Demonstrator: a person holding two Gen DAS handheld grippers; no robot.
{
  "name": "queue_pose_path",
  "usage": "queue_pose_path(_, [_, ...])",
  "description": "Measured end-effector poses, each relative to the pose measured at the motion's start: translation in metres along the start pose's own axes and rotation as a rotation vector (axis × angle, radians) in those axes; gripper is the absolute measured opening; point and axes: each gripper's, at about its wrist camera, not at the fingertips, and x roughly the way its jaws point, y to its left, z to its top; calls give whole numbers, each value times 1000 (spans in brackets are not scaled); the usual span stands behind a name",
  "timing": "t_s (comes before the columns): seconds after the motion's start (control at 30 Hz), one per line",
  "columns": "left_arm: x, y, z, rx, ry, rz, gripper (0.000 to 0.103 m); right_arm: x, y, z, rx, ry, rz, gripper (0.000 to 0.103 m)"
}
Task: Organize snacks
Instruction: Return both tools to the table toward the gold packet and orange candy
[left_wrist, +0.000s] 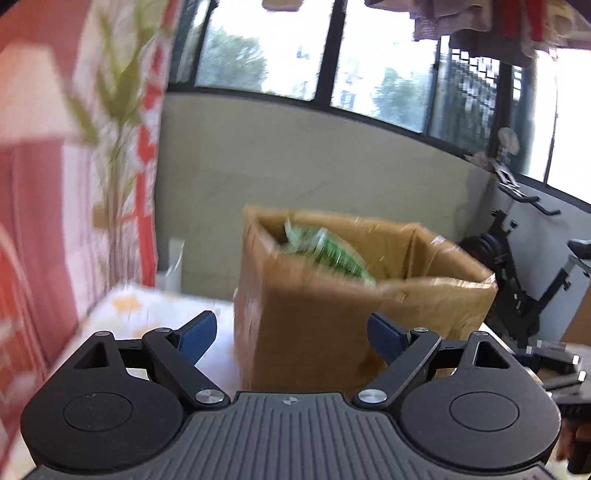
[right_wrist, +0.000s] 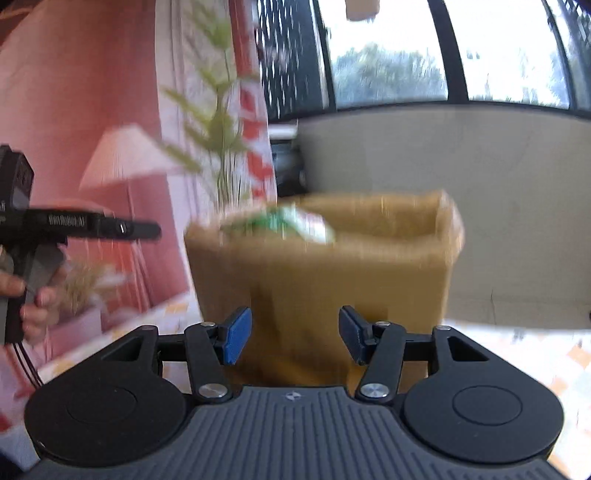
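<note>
— Two grippers were in play; how did the left gripper (left_wrist: 291, 332) stand?

— Its blue-padded black fingers (left_wrist: 197, 334) were spread wide with nothing between them, aimed at the open brown cardboard box (left_wrist: 314, 325) straight ahead at twelve o'clock.

— And the right gripper (right_wrist: 295, 338)?

— Its blue pads (right_wrist: 236, 339) stood about half apart, also empty, with the same box (right_wrist: 321, 277) filling the gap behind them. Neither pair of pads touched the cardboard.

— Where was the snack?

— One green and white snack packet (left_wrist: 328, 254) lay tilted inside the box, poking above the rim. From the left wrist it sat at about twelve o'clock; from the right wrist the packet (right_wrist: 295, 223) showed at about eleven, near the box's left corner. It was too blurred to read any print.

— What did the box stand on?

— On a white tabletop with a yellow-orange pattern (left_wrist: 155, 306).

— Anything further out?

— From the right wrist, at nine o'clock, a person's hand (right_wrist: 35, 302) gripped the handle of the left gripper (right_wrist: 85, 225). A pink printed backdrop showing a lamp and a green plant (right_wrist: 122, 129) hung behind at ten o'clock. From the left wrist, a black exercise bike (left_wrist: 524, 280) stood at three o'clock beneath the large dark-framed windows (left_wrist: 332, 66).
</note>
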Motion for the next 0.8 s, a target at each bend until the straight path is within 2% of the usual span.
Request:
queue_pose_path(0.07, [4,3,-16,-53,29,28,87,7,-3,-19,-36,76,13,56])
queue_pose_path(0.17, [5,5,-33,-72,64,69,87,22,-3,-52,-165,223,35,56])
queue_pose_path(0.3, [4,13,-45,-96,97,109,87,34,-2,-78,-285,338,82,59])
queue_pose_path(0.37, [2,16,-49,-122,108,121,87,39,0,-82,-316,356,110,64])
queue_pose_path(0.47, [4,17,-50,-124,122,133,86,54,2,-83,-351,376,128,64])
queue_pose_path(0.6, [-2,13,-50,-117,121,144,85,70,-6,-85,-306,408,169,63])
queue_pose_path(0.8, [4,7,-61,-125,163,153,84,65,-12,-89,-259,407,192,62])
